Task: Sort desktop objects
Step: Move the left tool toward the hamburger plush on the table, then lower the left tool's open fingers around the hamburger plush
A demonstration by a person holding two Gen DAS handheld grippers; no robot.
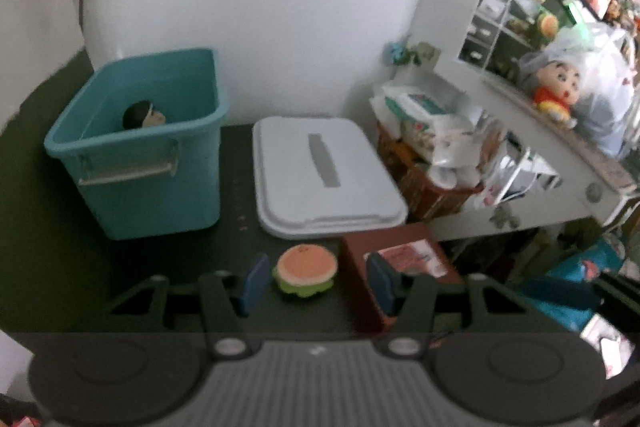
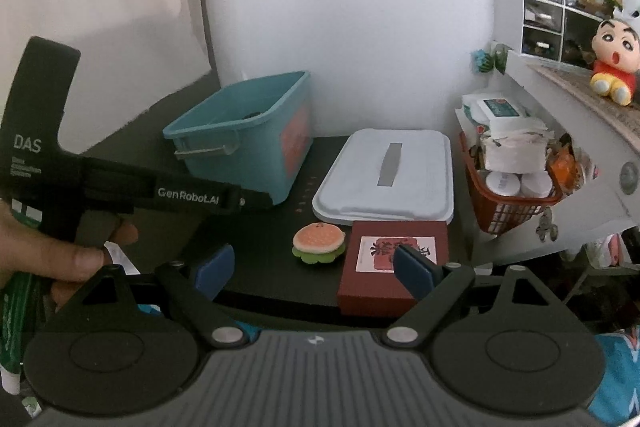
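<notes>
A: Burger toy [image 1: 305, 270] lies near the counter's [image 1: 60, 259] front edge, between the pads of the left tongs [image 1: 316, 281], which are open and empty; centre them before squeezing.

B: Right tongs [image 2: 316, 267] gape wide, empty, over the red box [image 2: 394, 263]; the teal bin [image 1: 140, 143] hides most of something dark inside; picture is blurred.

Wide-open right gripper [image 2: 316, 269] with blue pads over the near edge of a dark tabletop [image 2: 256, 267], nothing between the jaws. Small burger-shaped toy [image 2: 319, 241] just beside a dark red box with a white label [image 2: 394, 267]. Behind those, a white plastic lid [image 2: 386, 177] and an open teal plastic bin [image 2: 248, 137]. Left gripper [image 2: 258, 201] held in a hand [image 2: 64, 255] at left, jaws hidden.
</notes>
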